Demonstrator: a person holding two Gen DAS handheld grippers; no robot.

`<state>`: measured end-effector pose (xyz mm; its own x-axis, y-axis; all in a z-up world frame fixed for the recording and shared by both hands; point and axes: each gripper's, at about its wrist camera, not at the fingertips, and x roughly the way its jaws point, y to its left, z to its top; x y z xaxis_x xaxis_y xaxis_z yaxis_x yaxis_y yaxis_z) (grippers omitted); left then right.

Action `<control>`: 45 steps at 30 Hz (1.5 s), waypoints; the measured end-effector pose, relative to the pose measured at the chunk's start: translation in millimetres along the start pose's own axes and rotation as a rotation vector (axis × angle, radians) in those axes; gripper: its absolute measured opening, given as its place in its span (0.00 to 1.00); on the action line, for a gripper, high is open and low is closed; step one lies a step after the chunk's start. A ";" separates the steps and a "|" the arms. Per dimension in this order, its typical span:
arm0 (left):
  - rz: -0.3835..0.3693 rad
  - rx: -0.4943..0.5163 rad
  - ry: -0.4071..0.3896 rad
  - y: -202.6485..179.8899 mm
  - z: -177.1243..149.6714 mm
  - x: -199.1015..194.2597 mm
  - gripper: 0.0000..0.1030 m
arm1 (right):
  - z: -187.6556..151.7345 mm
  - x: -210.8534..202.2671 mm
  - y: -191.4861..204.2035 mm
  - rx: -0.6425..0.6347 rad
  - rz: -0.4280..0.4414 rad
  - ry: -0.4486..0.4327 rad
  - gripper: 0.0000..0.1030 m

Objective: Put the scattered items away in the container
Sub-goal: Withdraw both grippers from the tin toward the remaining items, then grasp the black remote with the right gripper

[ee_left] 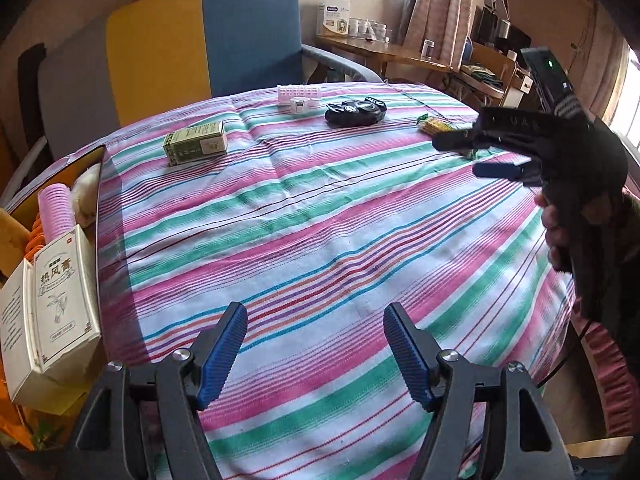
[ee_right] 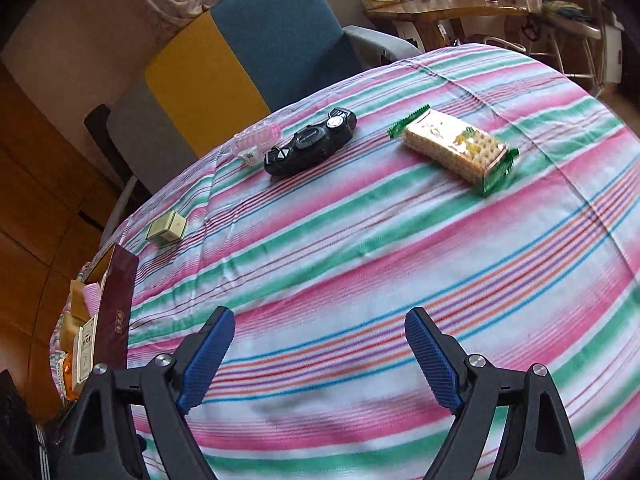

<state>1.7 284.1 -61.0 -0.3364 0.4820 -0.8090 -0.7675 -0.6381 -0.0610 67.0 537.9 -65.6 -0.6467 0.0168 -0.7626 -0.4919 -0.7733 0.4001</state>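
Four loose items sit on your striped tablecloth: one green box, one pink-white pill organizer, one black headlamp, one cracker pack. The green box lies on its side, nearest the container, pale label panel on its end. The pill organizer sits at the far edge with a small clear piece touching its front; what that piece is, you can't tell. The headlamp lies just right of the organizer, strap bunched at one end, silver button on top. The cracker pack has clear film with green crimped ends and yellow print; it's well right of the headlamp, and in the left wrist view mostly hidden behind your right gripper.

One container, a dark red box, stands at the left table edge, cut off by the frame in both views. Inside: one pink ribbed roll, one white medicine carton with Chinese print standing tilted, something cream and fuzzy, something orange; the rest is too crowded to count.

Your left gripper hovers over bare cloth, blue pads spread apart, nothing between them. Your right gripper is likewise spread and unloaded; from the left view its fingers point toward the cracker pack, separated.

One blue-and-yellow chair stands behind the table.
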 end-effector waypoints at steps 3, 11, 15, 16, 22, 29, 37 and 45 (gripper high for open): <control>0.004 -0.005 0.006 4.7 1.9 13.3 0.70 | 29.7 13.6 7.8 -0.041 -0.032 0.007 0.86; -0.013 0.007 -0.017 12.9 1.5 30.6 0.70 | 115.3 77.7 53.6 -0.148 -0.099 0.030 0.87; -0.024 0.007 -0.038 14.6 2.7 32.3 0.71 | 154.1 114.1 81.1 -0.197 -0.127 0.024 0.87; -0.027 0.008 -0.044 14.6 2.5 32.8 0.73 | 163.5 122.9 87.6 -0.205 -0.131 0.022 0.87; -0.043 0.015 -0.071 14.2 0.3 32.9 0.79 | 196.6 177.3 112.0 -0.261 -0.185 0.065 0.86; -0.055 0.012 -0.088 15.4 -2.1 31.9 0.81 | 175.5 180.0 119.5 -0.386 -0.165 0.086 0.61; -0.052 0.013 -0.092 14.8 -2.4 33.3 0.81 | 102.7 138.6 112.7 -0.567 -0.049 0.225 0.47; -0.047 0.015 -0.094 14.2 -2.6 35.2 0.81 | 100.3 88.3 73.0 -0.446 0.073 0.225 0.67</control>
<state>-19.6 290.4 -91.9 -0.3484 0.5659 -0.7473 -0.7918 -0.6043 -0.0884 -84.4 546.5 -52.8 -0.5042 -0.1468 -0.8510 -0.1216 -0.9636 0.2383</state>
